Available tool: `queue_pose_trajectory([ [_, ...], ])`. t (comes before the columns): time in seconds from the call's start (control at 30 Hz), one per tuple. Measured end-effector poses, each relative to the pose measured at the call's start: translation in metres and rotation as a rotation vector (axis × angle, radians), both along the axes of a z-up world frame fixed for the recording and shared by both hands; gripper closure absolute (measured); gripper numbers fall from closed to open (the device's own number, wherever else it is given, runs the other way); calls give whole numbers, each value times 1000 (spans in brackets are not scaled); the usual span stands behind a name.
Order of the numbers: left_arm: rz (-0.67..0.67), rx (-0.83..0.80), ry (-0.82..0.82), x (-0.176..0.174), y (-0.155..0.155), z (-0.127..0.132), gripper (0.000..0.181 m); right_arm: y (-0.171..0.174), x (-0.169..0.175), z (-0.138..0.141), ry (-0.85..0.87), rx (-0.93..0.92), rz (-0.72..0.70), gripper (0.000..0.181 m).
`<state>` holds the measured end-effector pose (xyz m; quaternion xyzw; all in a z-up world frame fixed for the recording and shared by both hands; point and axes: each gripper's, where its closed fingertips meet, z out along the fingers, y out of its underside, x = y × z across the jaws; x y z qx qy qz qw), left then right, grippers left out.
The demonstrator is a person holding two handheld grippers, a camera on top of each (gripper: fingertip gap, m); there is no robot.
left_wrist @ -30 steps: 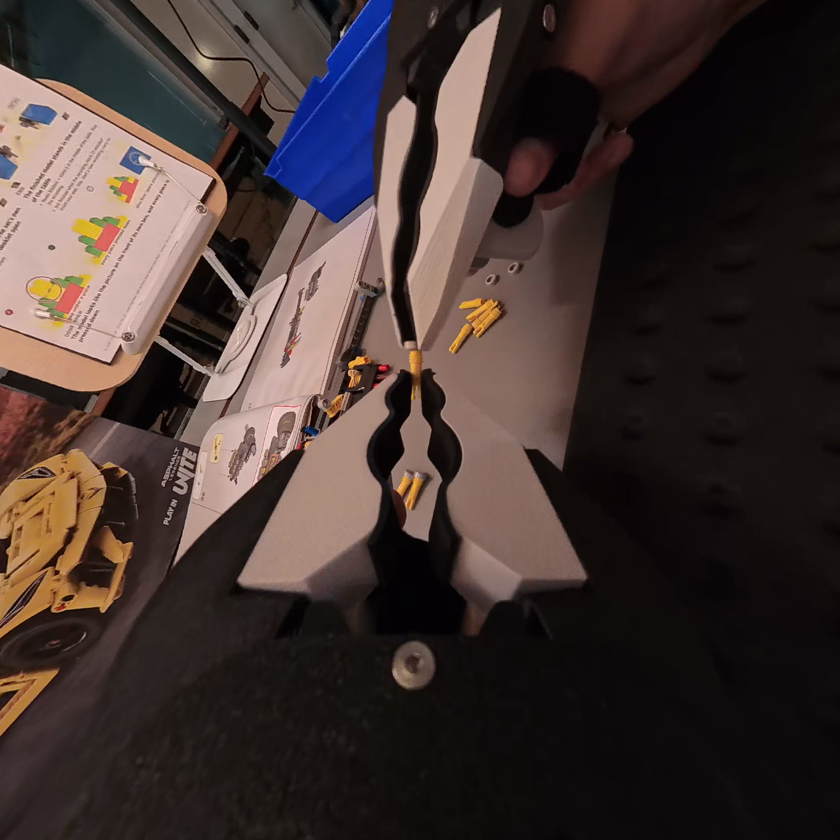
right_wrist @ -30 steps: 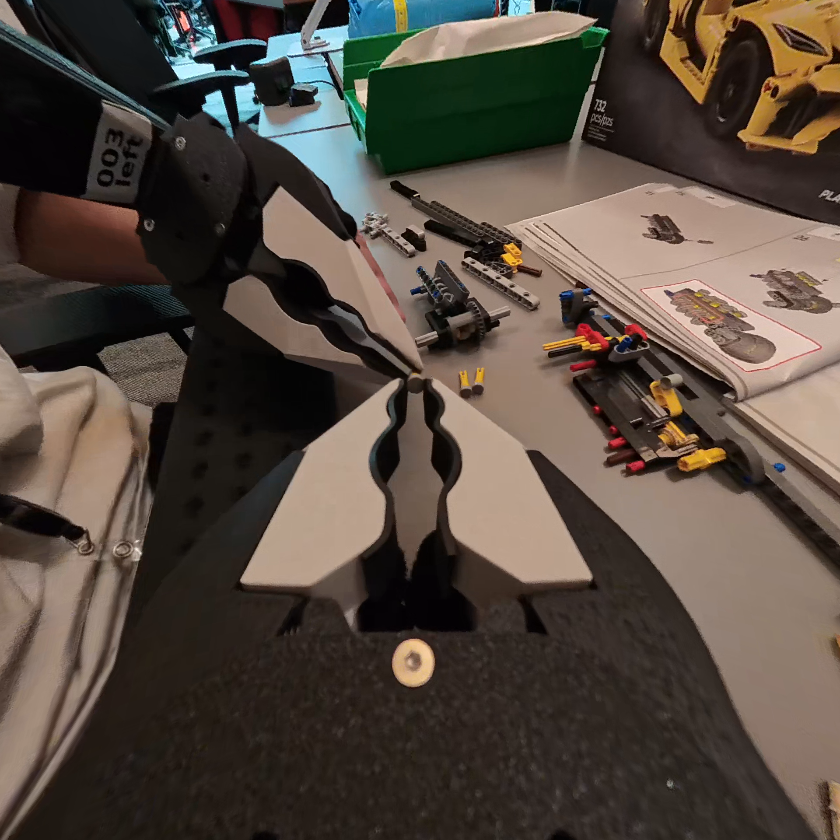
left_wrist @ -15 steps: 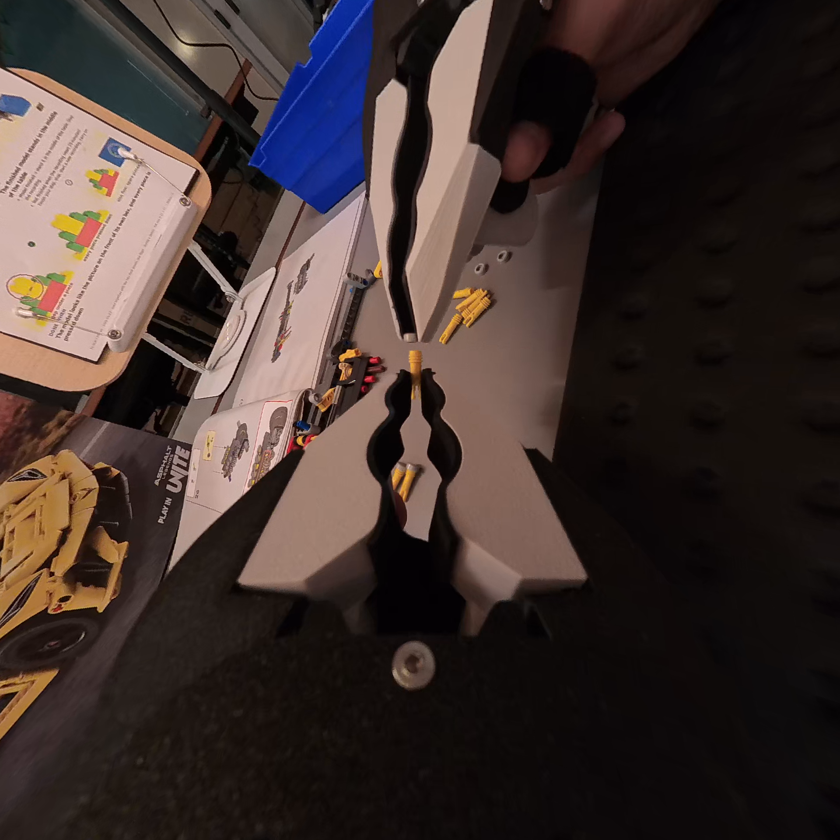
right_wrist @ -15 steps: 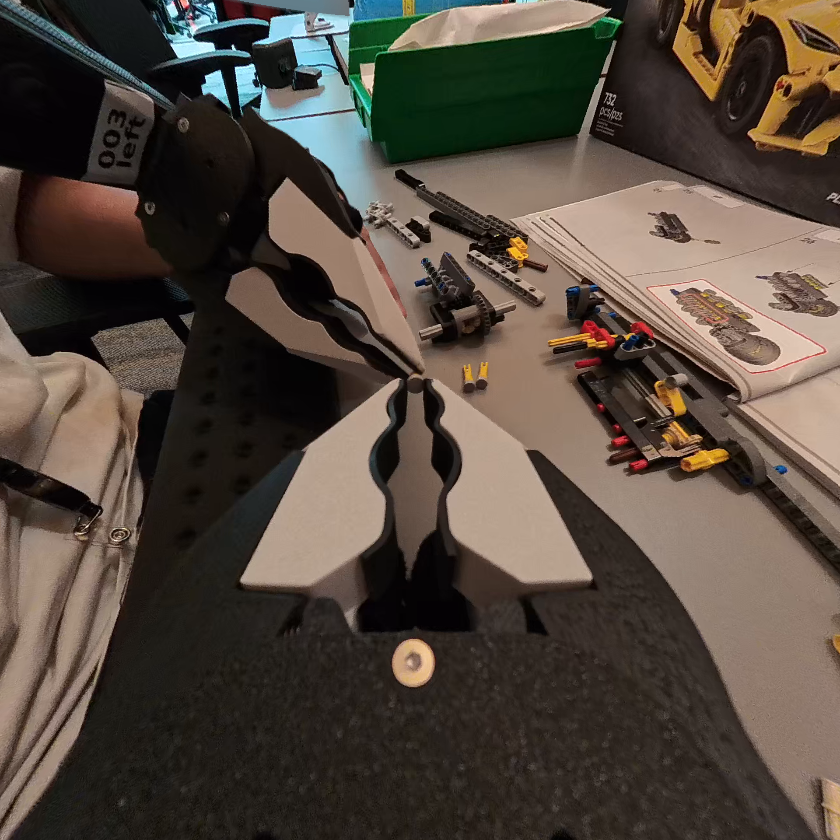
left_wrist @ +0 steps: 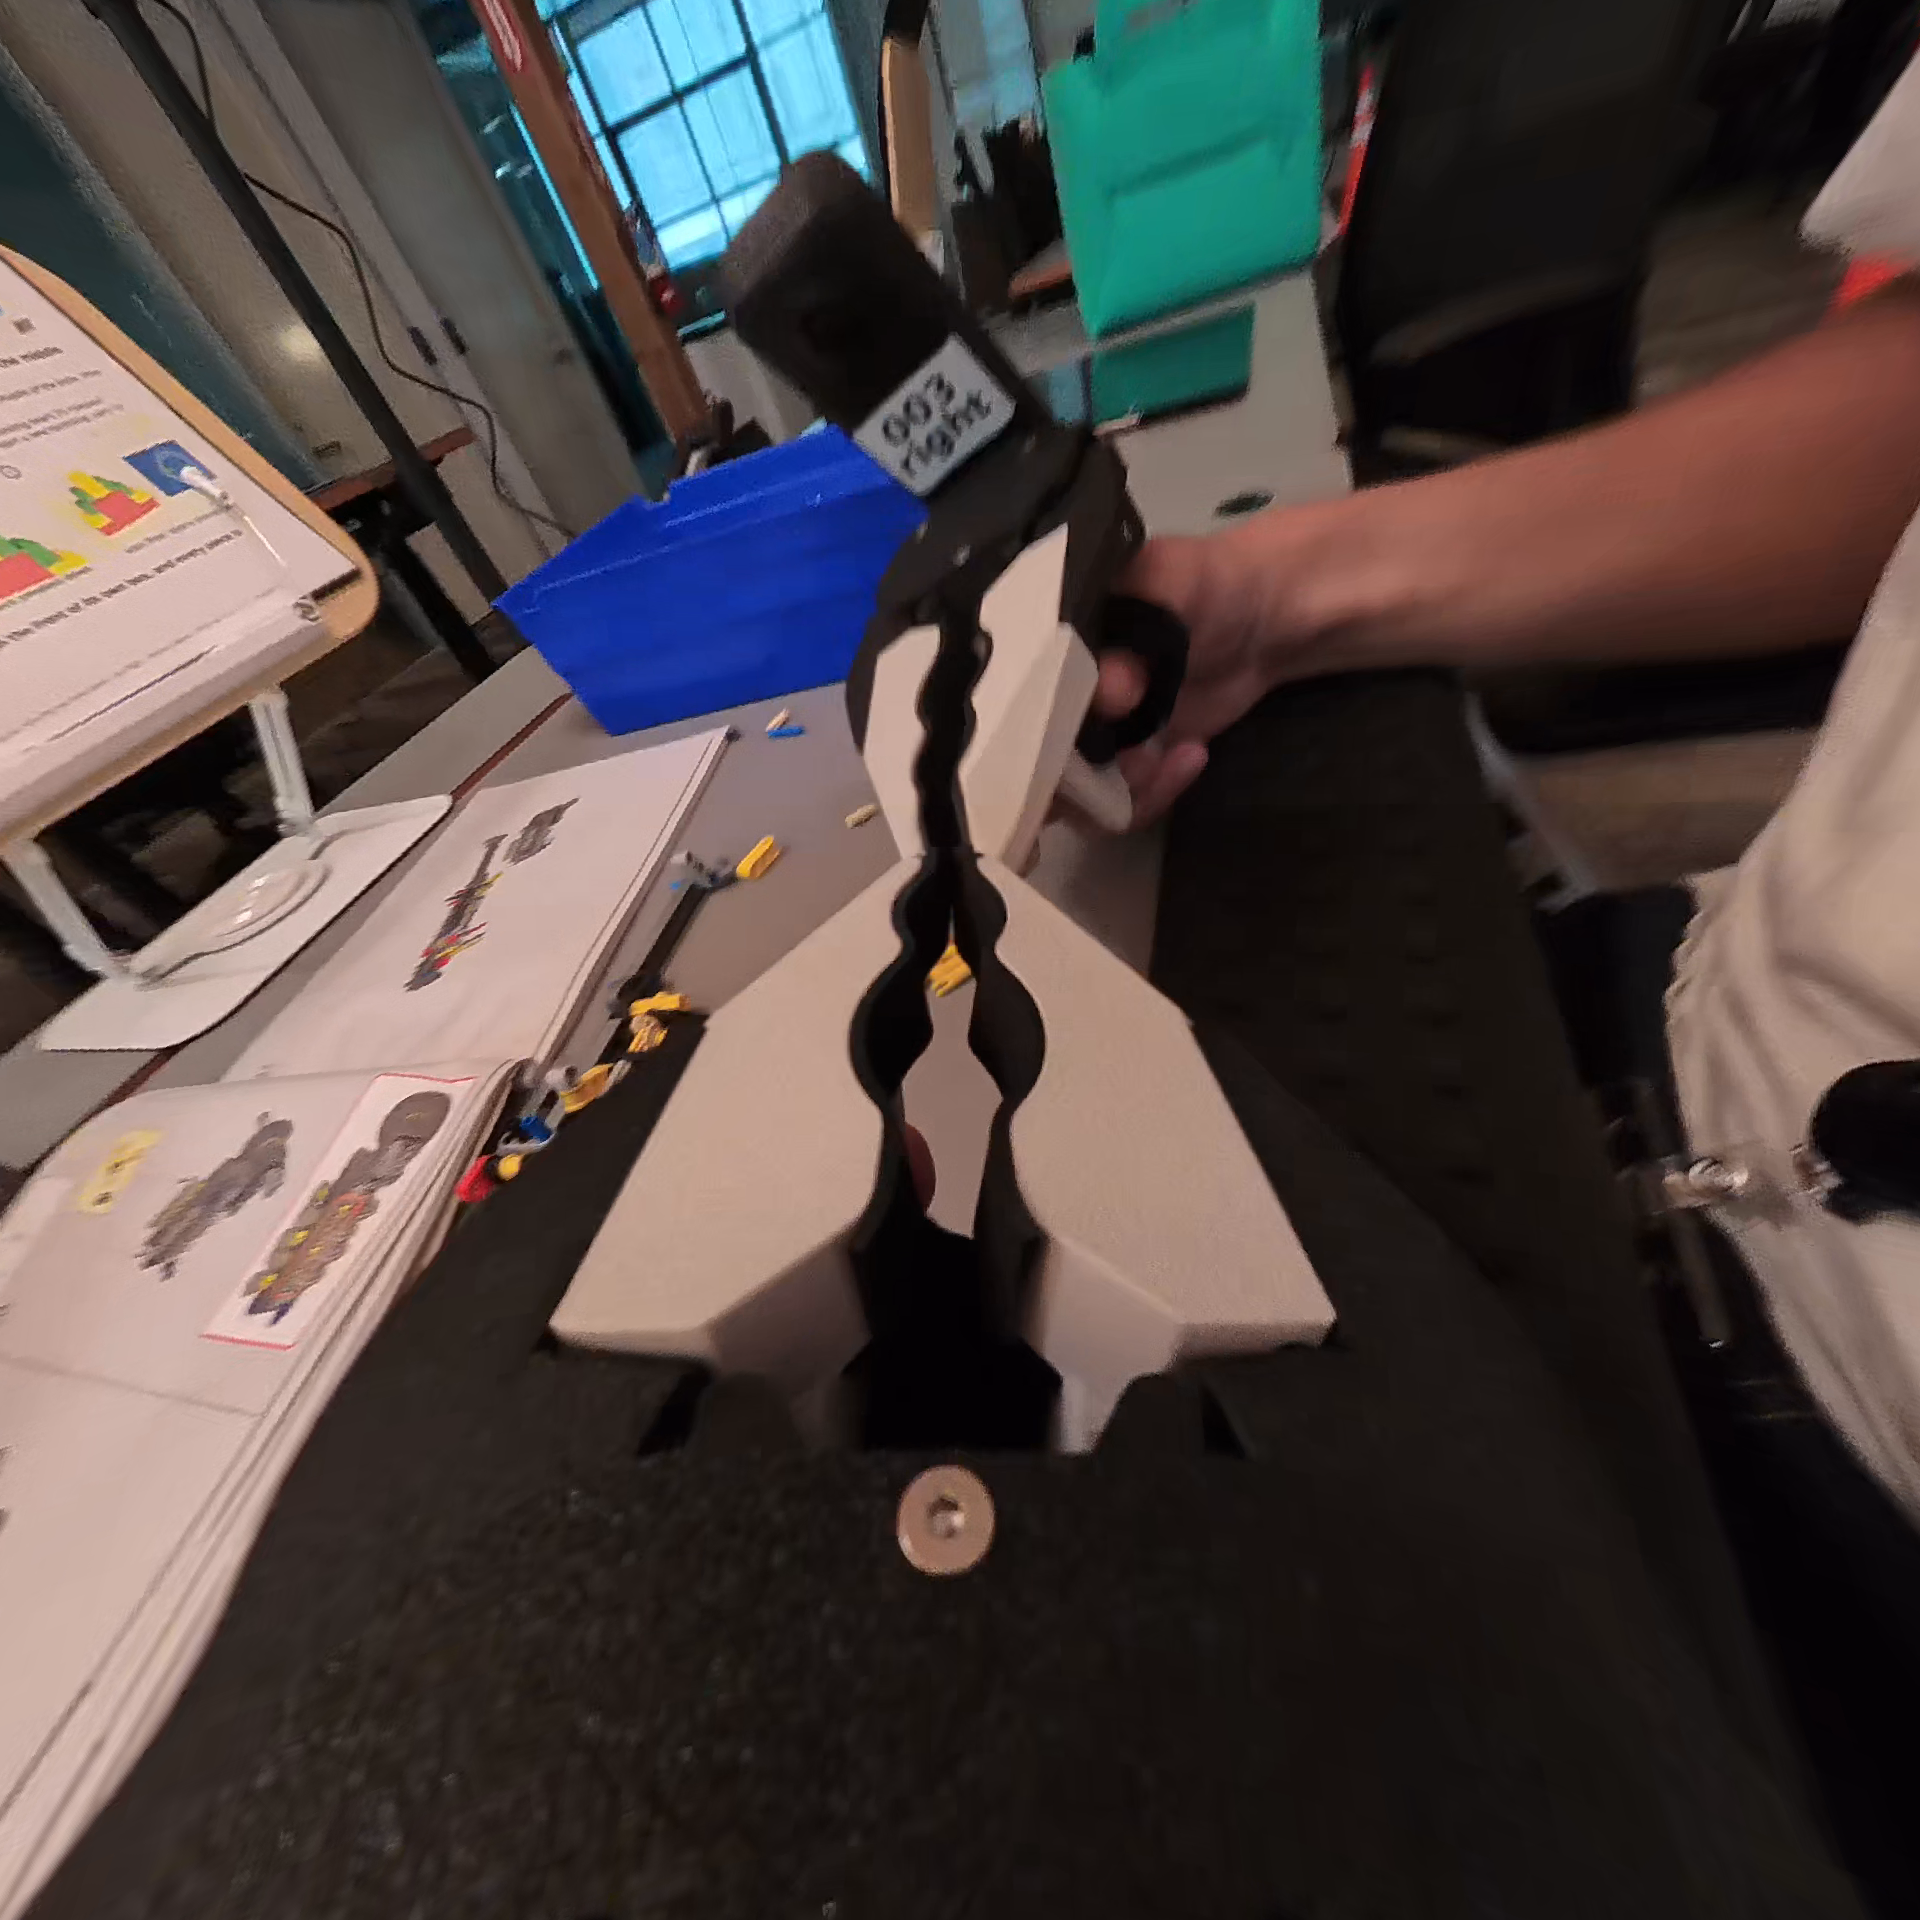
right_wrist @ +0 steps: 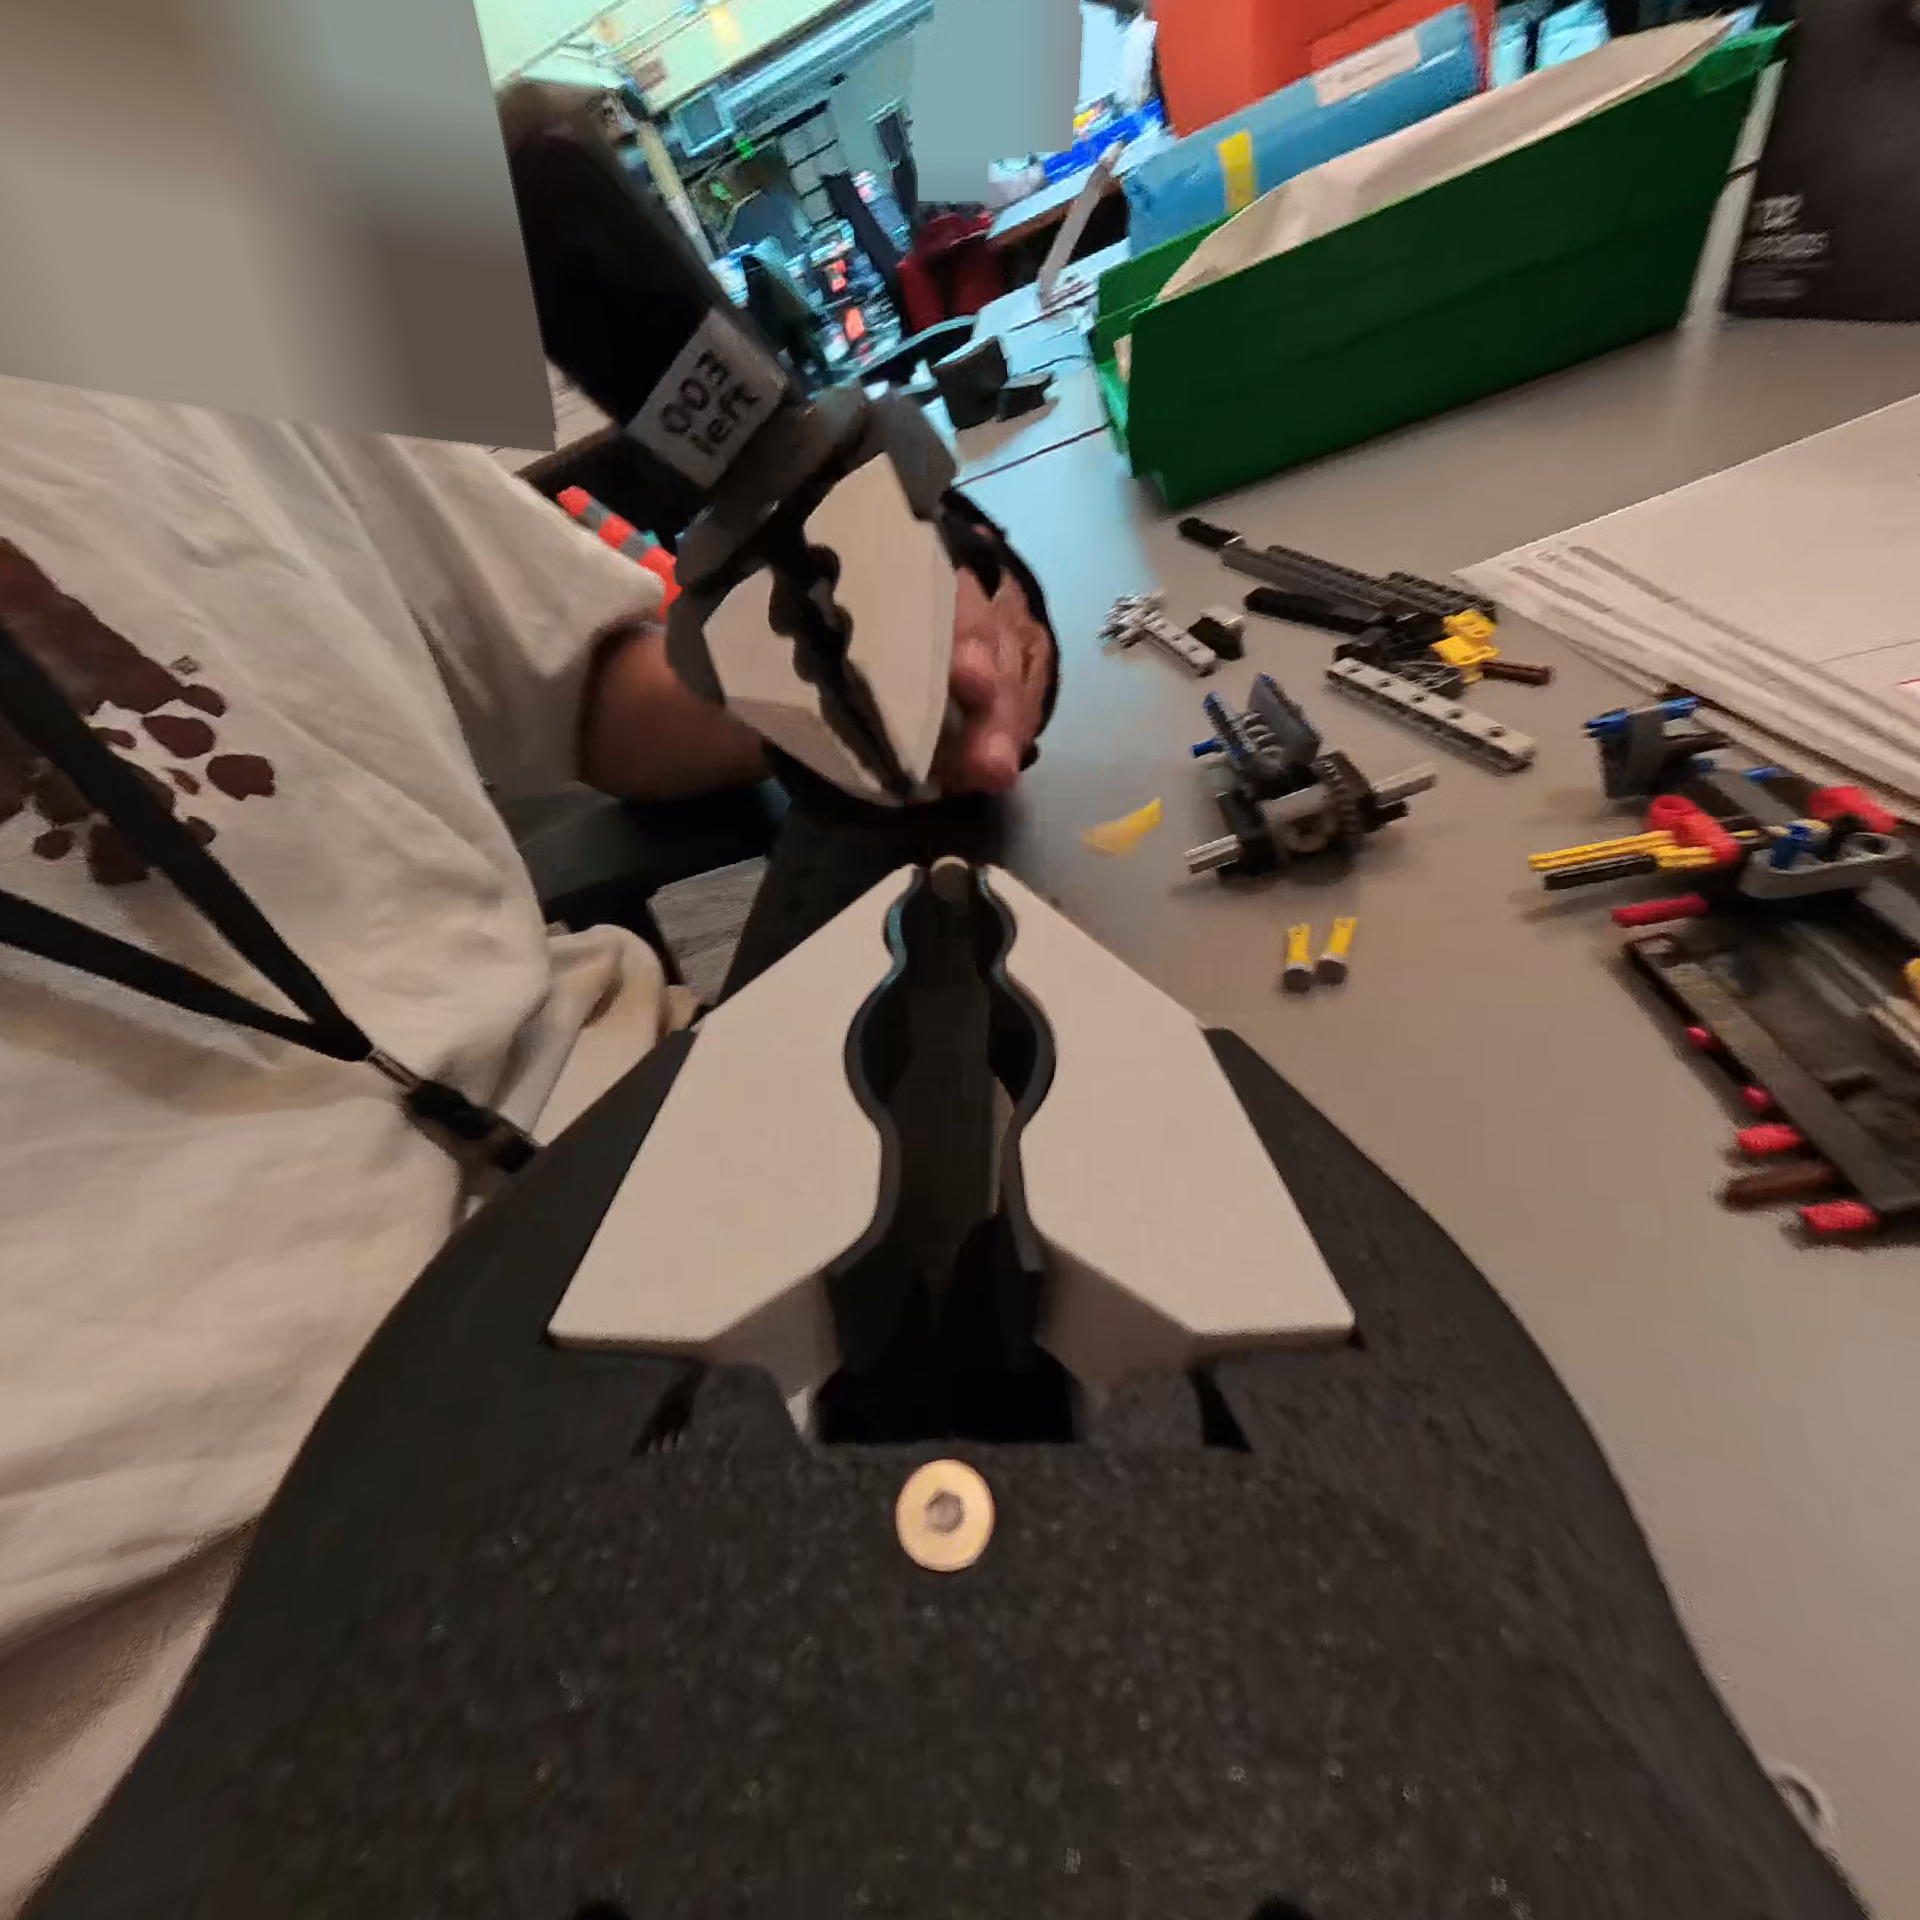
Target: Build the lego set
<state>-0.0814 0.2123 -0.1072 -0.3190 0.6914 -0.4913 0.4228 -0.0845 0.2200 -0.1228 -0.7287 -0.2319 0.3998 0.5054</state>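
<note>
My left gripper point(left_wrist: 949, 862) is shut, raised over the table's near edge. Earlier frames show a yellow pin pinched in its tips. That pin is hidden now, where the two grippers' tips meet. My right gripper point(right_wrist: 945, 881) is shut on a small grey round piece point(right_wrist: 948, 876) that pokes out of its tips. The right gripper also shows in the left wrist view point(left_wrist: 943, 831), tip to tip with the left. The left gripper shows in the right wrist view point(right_wrist: 907, 792), just above the grey piece. Both frames are blurred.
An open instruction booklet point(left_wrist: 488, 935) lies left, a blue bin point(left_wrist: 717, 613) behind it. A green bin point(right_wrist: 1434, 312) stands at the back. On the grey table lie a gear assembly point(right_wrist: 1288, 800), two yellow pins point(right_wrist: 1314, 951) and a long dark chassis point(right_wrist: 1787, 1039). The person's shirt point(right_wrist: 260, 883) is close.
Both grippers have risen and tilted up, so both views now show the room. The tips, apart half a second ago, are together again. Both stay shut.
</note>
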Motion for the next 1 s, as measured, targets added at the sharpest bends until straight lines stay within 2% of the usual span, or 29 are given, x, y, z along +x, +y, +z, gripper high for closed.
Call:
queue_pose_trajectory([
  [0.07, -13, -49, 10, -1, 1, 2, 181, -2, -8, 6, 30, 28, 50, 174],
  [0.2, 41, -106, 1, -5, 20, 8, 181, 4, 19, 9, 75, 10, -51, 175],
  [0.27, 86, -84, 14, -11, 29, 6, 181, 8, 36, 20, 92, 66, -147, 176],
  [0.4, 251, 26, 200, -18, 64, -25, 178, 13, 88, 36, 75, 188, -435, 175],
  [0.43, 236, 7, 209, -19, 62, -24, 176, 10, 96, 38, 83, 199, -475, 175],
  [0.53, 182, 10, 271, -10, 53, -27, 144, 8, 109, 41, 121, 200, -541, 175],
  [0.57, 184, 44, 318, -3, 55, -32, 139, 8, 110, 42, 126, 202, -539, 175],
  [0.67, 360, 52, 579, 25, 77, -61, 143, 9, 104, 39, 120, 183, -513, 175],
  [0.77, 552, -65, 686, 50, 86, -78, 152, 7, 100, 36, 71, 192, -517, 175],
  [0.83, 685, 1, 712, 59, 103, -89, 151, 5, 98, 37, 58, 213, -517, 175],
  [0.93, 790, 43, 708, 67, 114, -89, 154, 4, 97, 39, 71, 213, -501, 175],
  [1.0, 815, 88, 680, 69, 113, -80, 168, 3, 98, 41, 85, 219, -498, 175],
])
